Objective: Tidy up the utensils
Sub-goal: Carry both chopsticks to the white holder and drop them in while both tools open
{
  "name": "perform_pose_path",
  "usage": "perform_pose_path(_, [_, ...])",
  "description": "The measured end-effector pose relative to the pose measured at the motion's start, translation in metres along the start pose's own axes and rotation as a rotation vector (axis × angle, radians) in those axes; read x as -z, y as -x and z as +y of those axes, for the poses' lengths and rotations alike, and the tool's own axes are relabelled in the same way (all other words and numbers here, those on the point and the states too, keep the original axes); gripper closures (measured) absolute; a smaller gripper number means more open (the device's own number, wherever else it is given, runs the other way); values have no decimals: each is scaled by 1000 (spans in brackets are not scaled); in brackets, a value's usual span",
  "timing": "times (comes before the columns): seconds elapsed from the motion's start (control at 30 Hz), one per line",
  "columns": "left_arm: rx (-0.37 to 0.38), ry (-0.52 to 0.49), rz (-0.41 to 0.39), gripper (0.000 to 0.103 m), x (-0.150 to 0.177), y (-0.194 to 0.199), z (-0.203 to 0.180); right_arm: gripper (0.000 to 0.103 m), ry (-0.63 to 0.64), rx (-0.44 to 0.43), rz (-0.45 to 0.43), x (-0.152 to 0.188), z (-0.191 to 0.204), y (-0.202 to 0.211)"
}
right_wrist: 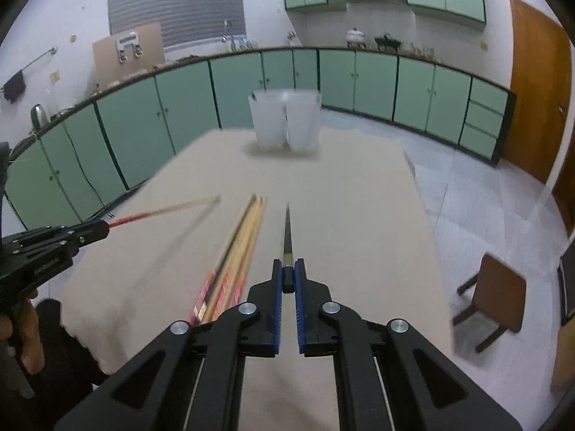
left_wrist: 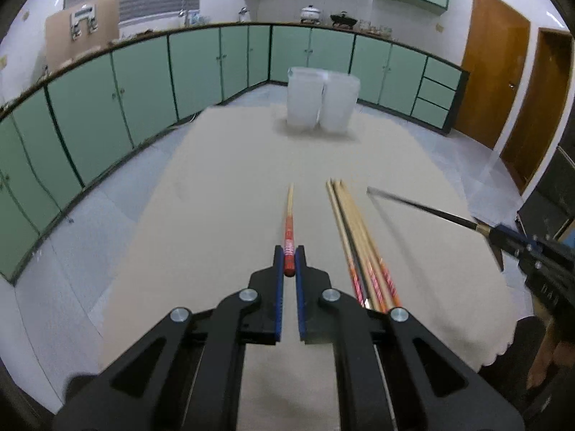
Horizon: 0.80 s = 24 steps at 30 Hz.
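Clamped in the left gripper (left_wrist: 289,256), a red-handled chopstick (left_wrist: 289,215) is pointing toward the worktop's (left_wrist: 233,165) far edge, where two translucent containers (left_wrist: 321,98) are standing. Right gripper (right_wrist: 288,269) fingers are pinching a dark chopstick (right_wrist: 287,230). Between them, a chopstick bundle (left_wrist: 359,237) is lying on the worktop's near part.

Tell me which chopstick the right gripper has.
The black chopstick, clamped by its butt in the right gripper. The left gripper holds a red-handled wooden one; the rest lie bundled.
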State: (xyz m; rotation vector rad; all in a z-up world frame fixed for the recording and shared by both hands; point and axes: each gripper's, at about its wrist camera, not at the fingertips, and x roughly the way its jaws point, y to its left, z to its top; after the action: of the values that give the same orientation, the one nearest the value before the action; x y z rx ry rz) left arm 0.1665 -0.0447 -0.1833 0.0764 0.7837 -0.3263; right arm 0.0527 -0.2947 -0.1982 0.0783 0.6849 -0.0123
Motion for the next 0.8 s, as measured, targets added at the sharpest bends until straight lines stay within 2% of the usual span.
perform_pose_path(0.17, [10, -67, -35, 98, -42, 20, 1, 96, 74, -12, 2, -59, 1, 10])
perform_pose_path(0.4, [69, -135, 2, 98, -104, 8, 1, 96, 181, -42, 115, -142, 3, -21])
perform_pose_path(0.57, [97, -148, 41, 98, -156, -9, 5, 96, 159, -78, 200, -199, -5, -44])
perform_pose_path(0.8, [99, -155, -6, 98, -247, -14, -1, 96, 137, -74, 177, -278, -10, -51])
